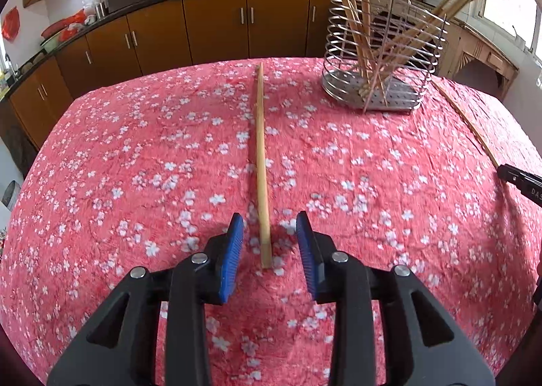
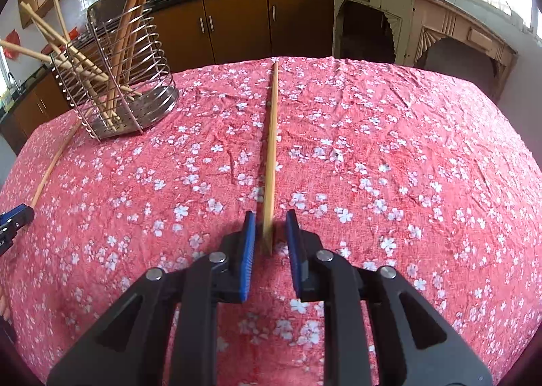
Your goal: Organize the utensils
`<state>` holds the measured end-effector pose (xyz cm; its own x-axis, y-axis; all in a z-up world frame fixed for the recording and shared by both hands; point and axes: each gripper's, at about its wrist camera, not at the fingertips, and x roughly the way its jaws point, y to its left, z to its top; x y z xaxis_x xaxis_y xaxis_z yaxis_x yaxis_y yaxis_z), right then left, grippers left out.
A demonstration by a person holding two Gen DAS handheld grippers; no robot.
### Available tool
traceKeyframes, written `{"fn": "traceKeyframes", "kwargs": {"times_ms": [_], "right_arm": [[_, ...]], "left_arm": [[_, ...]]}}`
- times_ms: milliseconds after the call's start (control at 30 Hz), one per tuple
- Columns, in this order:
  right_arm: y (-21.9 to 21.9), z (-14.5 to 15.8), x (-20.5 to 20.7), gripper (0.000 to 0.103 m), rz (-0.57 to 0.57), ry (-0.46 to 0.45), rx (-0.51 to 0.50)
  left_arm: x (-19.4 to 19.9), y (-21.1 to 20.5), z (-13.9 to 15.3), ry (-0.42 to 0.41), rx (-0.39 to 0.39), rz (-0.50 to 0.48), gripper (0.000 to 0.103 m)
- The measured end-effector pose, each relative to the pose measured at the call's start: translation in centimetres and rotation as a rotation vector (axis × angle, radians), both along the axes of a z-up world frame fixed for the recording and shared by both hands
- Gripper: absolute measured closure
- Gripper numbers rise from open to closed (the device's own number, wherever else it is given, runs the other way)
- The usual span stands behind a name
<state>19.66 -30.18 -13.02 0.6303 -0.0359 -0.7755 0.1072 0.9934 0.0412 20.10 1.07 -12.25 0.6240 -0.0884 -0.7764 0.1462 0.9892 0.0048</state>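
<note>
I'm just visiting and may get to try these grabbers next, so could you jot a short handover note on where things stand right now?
Left gripper: open, pads either side of the near end of a chopstick lying on the tablecloth, not pressing on it.
Right gripper: open too, straddling the near end of a second chopstick, with a gap at each pad.
Wire holder: stands at the far side of the table, between the two loose chopsticks.
Done: several chopsticks already stand in the holder.
Left: grip each loose chopstick, lift it and drop it into the holder.
</note>
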Motion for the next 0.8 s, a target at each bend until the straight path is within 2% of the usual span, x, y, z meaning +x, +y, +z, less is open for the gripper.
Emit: {"fn": "traceKeyframes", "kwargs": {"times_ms": [167, 233, 300, 333, 467, 800], "right_arm": [[0.16, -0.15, -0.2, 0.08, 0.005, 0.001, 0.004], [0.13, -0.23, -0.28, 0.079, 0.007, 0.001, 0.003], [0.24, -0.23, -0.28, 0.077, 0.012, 0.002, -0.002], [0.26, -0.18, -0.33, 0.076, 0.013, 0.002, -0.004], [0.43, -0.18, -0.31, 0.075, 0.017, 0.003, -0.007], [0.54, -0.18, -0.3, 0.073, 0.02, 0.005, -0.014]], "left_arm": [[0.37, 0.47, 0.1, 0.003, -0.008, 0.016, 0.068], [0.42, 0.29, 0.14, 0.005, 0.002, 0.01, 0.063], [0.36, -0.27, -0.04, 0.006, 0.047, 0.01, 0.045], [0.46, -0.37, -0.07, 0.004, 0.058, 0.021, 0.043], [0.54, 0.53, -0.09, 0.014, 0.009, 0.03, 0.042], [0.66, 0.23, -0.22, 0.019, 0.017, 0.013, 0.036]]}}
